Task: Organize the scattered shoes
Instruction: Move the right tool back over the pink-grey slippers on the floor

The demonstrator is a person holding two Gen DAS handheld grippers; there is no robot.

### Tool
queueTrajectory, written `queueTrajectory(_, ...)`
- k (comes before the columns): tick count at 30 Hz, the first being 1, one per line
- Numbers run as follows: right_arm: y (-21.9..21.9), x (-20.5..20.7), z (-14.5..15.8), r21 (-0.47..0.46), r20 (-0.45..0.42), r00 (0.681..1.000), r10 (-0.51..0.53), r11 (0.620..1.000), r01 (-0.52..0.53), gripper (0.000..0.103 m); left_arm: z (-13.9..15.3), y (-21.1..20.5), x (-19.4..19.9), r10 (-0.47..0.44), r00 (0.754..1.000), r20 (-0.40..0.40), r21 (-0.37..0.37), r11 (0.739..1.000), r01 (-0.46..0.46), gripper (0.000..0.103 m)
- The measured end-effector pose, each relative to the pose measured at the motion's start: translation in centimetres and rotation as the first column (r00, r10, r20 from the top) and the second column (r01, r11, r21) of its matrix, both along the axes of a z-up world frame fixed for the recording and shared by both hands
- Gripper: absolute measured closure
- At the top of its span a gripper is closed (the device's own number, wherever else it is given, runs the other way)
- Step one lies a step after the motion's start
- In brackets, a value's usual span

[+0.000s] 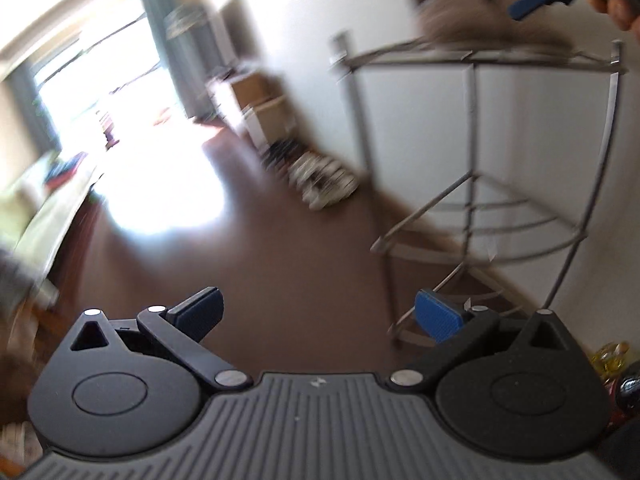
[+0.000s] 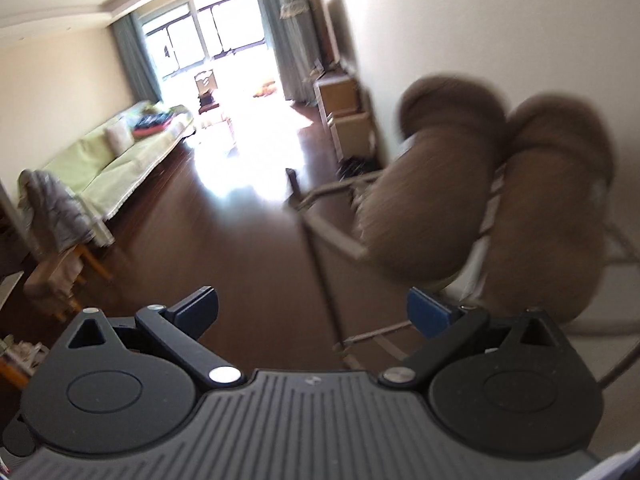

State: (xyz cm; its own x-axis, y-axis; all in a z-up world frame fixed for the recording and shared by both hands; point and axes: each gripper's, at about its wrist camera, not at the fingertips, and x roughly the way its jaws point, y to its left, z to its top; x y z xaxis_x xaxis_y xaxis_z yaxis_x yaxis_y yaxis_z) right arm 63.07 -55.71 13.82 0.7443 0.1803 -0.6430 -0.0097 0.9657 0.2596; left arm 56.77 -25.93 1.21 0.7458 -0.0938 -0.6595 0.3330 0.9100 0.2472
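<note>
Two brown fuzzy slippers [image 2: 492, 196] sit side by side on the top tier of a metal corner rack [image 1: 472, 64] that stands against a white wall, heels toward the wall and toes hanging over the near rail. In the right wrist view the right gripper [image 2: 316, 312] hangs just in front of the pair with its blue-padded fingers [image 2: 428, 316] spread wide and nothing between them; the right pad lies just below the toe of the left slipper, though blur hides whether they touch. In the left wrist view the left gripper [image 1: 320, 316] is lower and nearer, likewise released and empty, pointing across dark wood floor [image 1: 280, 264] toward the rack's bare lower tiers. The other tool shows at the far top right of that view beside the slippers, a hand [image 1: 616, 4] wrapped around its grip. Farther along the wall a pair of white sneakers [image 1: 324, 180] lies on the floor, left of the rack. A green-covered sofa [image 2: 120, 152] lines the far left side, below a sunlit window [image 2: 200, 32].
</note>
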Motion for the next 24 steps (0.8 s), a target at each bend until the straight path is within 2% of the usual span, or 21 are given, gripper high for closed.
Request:
queueTrajectory(4, 5.7, 0.6, -3.0, 0.069, -0.137, 0.99, 0.042, 0.997, -0.033, 0.003, -1.1, 8.0, -4.7, 0.141, 0.989, -0.042, -0.005, 0.99, -0.141, 0.0)
queueTrajectory(8, 11.6, 0.5, -6.0, 0.132, -0.267, 0.961, 0.072, 0.991, -0.038, 0.003, -1.9, 14.6, -9.4, 0.244, 0.967, -0.071, 0.009, 0.97, -0.244, 0.0)
queueTrajectory(13, 18.8, -1.2, -9.7, 0.168, -0.336, 0.93, 0.15, 0.981, -0.097, 0.003, -3.2, 21.0, -14.1, 0.334, 0.935, -0.121, 0.057, 0.942, -0.33, 0.0)
queueTrajectory(17, 23.6, -2.2, -12.1, 0.196, -0.421, 0.881, 0.215, 0.97, -0.143, 0.003, -4.4, 25.0, -16.8, 0.439, 0.879, -0.185, 0.052, 0.898, -0.437, 0.0)
queueTrajectory(20, 26.1, -2.0, -13.6, 0.196, -0.468, 0.844, 0.262, 0.962, -0.19, 0.003, -5.5, 26.3, -17.4, 0.491, 0.842, -0.224, 0.069, 0.87, -0.489, 0.0)
queueTrajectory(24, 27.9, -0.1, -16.3, 0.193, -0.54, 0.782, 0.312, 0.95, -0.246, 0.003, -6.2, 25.6, -15.7, 0.547, 0.801, -0.243, 0.098, 0.836, -0.541, 0.0)
